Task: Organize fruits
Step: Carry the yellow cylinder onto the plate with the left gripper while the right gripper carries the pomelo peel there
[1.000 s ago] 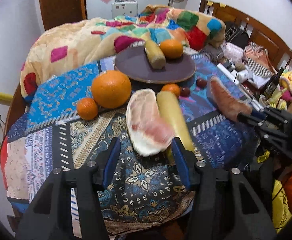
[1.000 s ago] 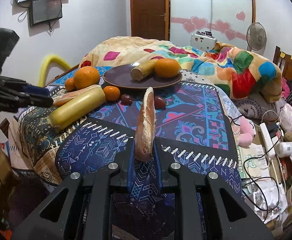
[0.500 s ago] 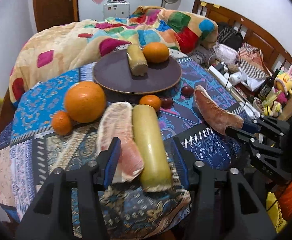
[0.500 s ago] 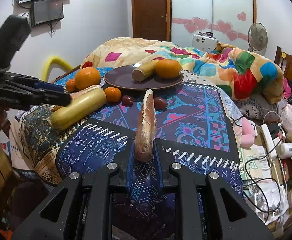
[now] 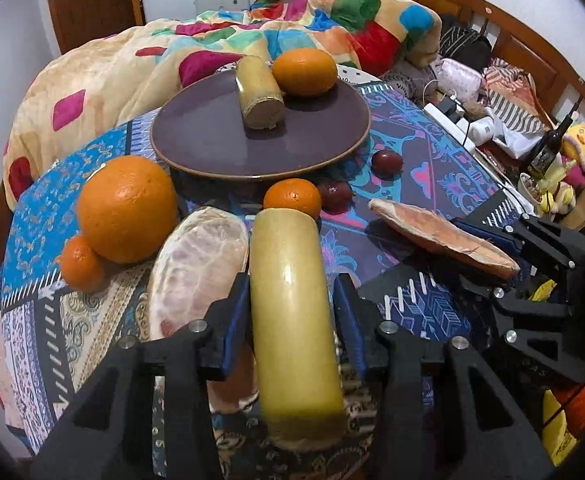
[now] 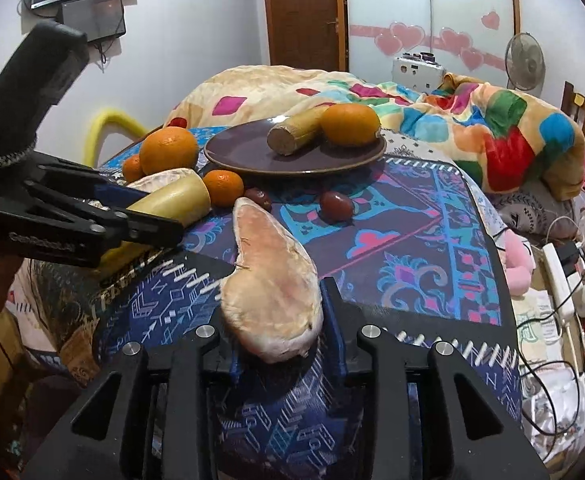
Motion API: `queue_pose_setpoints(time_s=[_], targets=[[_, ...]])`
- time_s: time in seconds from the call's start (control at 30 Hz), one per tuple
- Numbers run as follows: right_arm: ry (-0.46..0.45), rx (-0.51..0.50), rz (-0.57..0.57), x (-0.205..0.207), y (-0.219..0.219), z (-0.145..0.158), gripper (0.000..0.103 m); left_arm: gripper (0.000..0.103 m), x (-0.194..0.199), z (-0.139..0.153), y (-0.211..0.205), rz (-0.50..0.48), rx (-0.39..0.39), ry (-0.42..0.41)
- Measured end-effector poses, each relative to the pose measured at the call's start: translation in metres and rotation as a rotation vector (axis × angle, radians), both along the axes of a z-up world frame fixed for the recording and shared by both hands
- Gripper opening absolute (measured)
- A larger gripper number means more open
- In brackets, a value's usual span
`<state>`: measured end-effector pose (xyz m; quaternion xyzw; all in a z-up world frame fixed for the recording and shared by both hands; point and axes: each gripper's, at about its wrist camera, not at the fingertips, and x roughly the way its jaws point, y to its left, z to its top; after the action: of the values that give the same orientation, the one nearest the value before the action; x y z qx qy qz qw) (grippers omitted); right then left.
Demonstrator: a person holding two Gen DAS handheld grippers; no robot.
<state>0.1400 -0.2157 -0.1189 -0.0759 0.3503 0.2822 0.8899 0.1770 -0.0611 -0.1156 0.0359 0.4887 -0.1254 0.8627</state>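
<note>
Starting at the left of your left wrist view, a small orange [image 5: 81, 264] sits on the patterned cloth [image 5: 432, 168], touching a big orange [image 5: 126, 208] just beside it. Next comes a peeled pomelo slice [image 5: 196, 268], lying flat against the left finger of your left gripper [image 5: 292, 312]. That gripper's two blue pads sit on either side of a long yellow stick [image 5: 292, 312], the left pad touching it and the right pad with a thin gap, so you have it straddled; whether it is truly clamped cannot be told. Past the stick's far end sits another small orange [image 5: 292, 200], with a dark red fruit [image 5: 336, 196] beside it and a second red fruit [image 5: 387, 161] further right. Behind these stands the dark plate [image 5: 212, 140], carrying a short yellow stick [image 5: 258, 94] and an orange [image 5: 305, 72] side by side. At the right, your right gripper [image 5: 488, 248] holds a pinkish pomelo wedge [image 5: 440, 236] above the cloth.

In your right wrist view, the left gripper [image 6: 152, 210] enters from the left with the yellow stick [image 6: 176, 200] between its fingers. In the middle, your right gripper [image 6: 278, 328] is closed on the pomelo wedge [image 6: 270, 284], which tilts up and leftward toward the plate [image 6: 248, 152]. The quilt [image 6: 472, 132] is heaped behind.
</note>
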Motion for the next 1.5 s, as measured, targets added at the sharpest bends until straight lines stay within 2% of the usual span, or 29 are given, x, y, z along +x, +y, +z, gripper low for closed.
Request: queue_pose_setpoints(time_s=[0.43,0.6,1.0,1.23,1.5], targets=[[0.006,0.033,0.002,0.007,0.001,0.001,0.029,0.038,0.002,0.0,0.003,0.023,-0.039,-0.028],[-0.008,0.046,-0.006,0.006,-0.001,0.009,0.029,0.037,-0.005,0.014,0.006,0.021,-0.062,-0.063],[-0.106,0.072,-0.038,0.007,-0.003,0.048,0.029,0.037,-0.02,0.066,0.019,0.038,-0.093,-0.195],[-0.151,0.086,-0.061,0.022,-0.003,0.063,0.029,0.037,-0.005,0.079,0.027,0.07,-0.095,-0.224],[-0.172,0.085,-0.074,0.041,-0.001,0.068,0.029,0.037,0.018,0.083,0.038,0.093,-0.097,-0.237]])
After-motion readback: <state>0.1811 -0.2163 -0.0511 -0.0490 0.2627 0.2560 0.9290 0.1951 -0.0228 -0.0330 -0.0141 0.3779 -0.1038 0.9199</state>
